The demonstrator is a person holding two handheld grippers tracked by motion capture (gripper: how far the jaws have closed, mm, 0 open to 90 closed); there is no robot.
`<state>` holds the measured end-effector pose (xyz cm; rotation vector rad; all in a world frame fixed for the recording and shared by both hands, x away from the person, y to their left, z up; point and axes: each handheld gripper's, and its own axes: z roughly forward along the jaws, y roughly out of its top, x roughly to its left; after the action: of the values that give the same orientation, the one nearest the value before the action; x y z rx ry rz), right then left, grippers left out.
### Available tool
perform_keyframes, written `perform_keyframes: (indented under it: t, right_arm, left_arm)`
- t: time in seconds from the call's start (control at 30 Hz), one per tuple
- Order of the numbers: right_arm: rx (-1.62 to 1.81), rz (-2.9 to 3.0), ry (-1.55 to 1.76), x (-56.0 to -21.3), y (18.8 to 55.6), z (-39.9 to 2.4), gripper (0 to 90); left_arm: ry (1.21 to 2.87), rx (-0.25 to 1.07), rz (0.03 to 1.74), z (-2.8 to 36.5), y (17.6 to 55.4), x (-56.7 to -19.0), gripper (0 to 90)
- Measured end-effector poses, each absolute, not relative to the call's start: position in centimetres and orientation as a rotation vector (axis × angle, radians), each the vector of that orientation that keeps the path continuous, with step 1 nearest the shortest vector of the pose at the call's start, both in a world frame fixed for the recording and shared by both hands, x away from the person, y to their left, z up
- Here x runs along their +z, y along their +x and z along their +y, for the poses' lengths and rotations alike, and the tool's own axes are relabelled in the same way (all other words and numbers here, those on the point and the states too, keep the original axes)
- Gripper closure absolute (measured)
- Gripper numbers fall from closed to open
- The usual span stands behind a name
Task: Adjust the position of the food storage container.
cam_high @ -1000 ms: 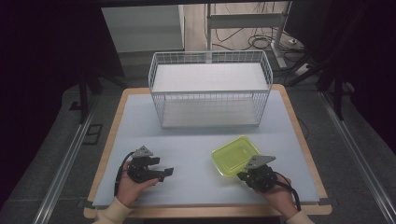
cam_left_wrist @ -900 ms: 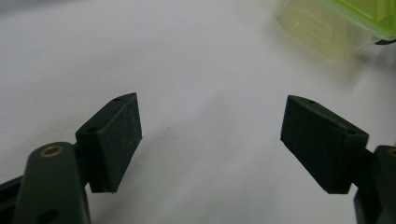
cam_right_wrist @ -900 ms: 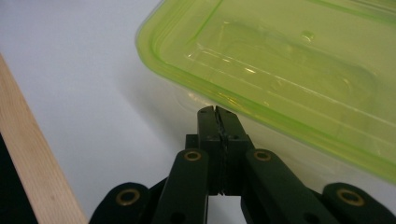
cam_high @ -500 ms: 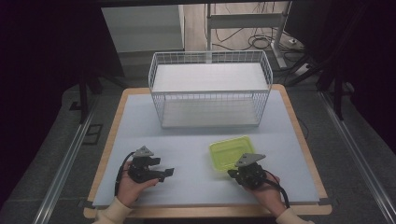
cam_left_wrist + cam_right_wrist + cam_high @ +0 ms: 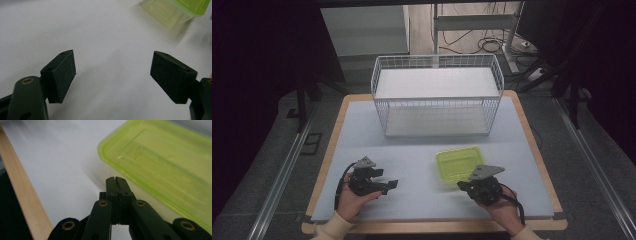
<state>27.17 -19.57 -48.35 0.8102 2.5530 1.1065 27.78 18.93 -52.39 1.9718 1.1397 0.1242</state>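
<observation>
Green tub (image 5: 459, 163) not yet grasped: right gripper (image 5: 116, 181) clenched empty beside it, left gripper (image 5: 112, 75) released (basket (image 5: 437, 130) awaits).

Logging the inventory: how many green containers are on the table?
1. The green container sits on the table, in front of the wire basket, beside the right gripper.

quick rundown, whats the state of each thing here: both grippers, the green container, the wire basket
left gripper: jaws wide open, nothing between them, low over the table.
right gripper: jaws shut together, holding nothing, tips beside the container's near edge.
green container: lying flat on the table, looks empty; whether it rests upside down is unclear.
wire basket: upright at the far side of the table, empty.
</observation>
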Motion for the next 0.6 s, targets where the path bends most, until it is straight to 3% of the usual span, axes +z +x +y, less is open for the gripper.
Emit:
perform_keyframes:
  t: [0.13, 0.33, 0.47, 0.6]
  right_arm:
    - [1.154, 2.474, 0.863, -46.2, 27.5, -21.9, 89.9]
    - [1.123, 2.412, 0.983, -43.9, 31.4, -25.0, 89.9]
    - [1.086, 2.343, 1.099, -44.2, 34.6, -26.4, 89.9]
    - [1.048, 2.359, 1.139, -45.5, 35.2, -26.8, 89.9]
  left_arm:
    - [1.966, 0.122, 1.140, 18.8, 27.8, -52.3, 19.9]
    - [1.961, 0.122, 1.135, 18.8, 27.8, -52.2, 19.9]
    - [1.958, 0.126, 1.134, 18.9, 27.7, -52.2, 19.9]
    - [1.947, 0.130, 1.139, 19.1, 27.8, -52.0, 20.0]
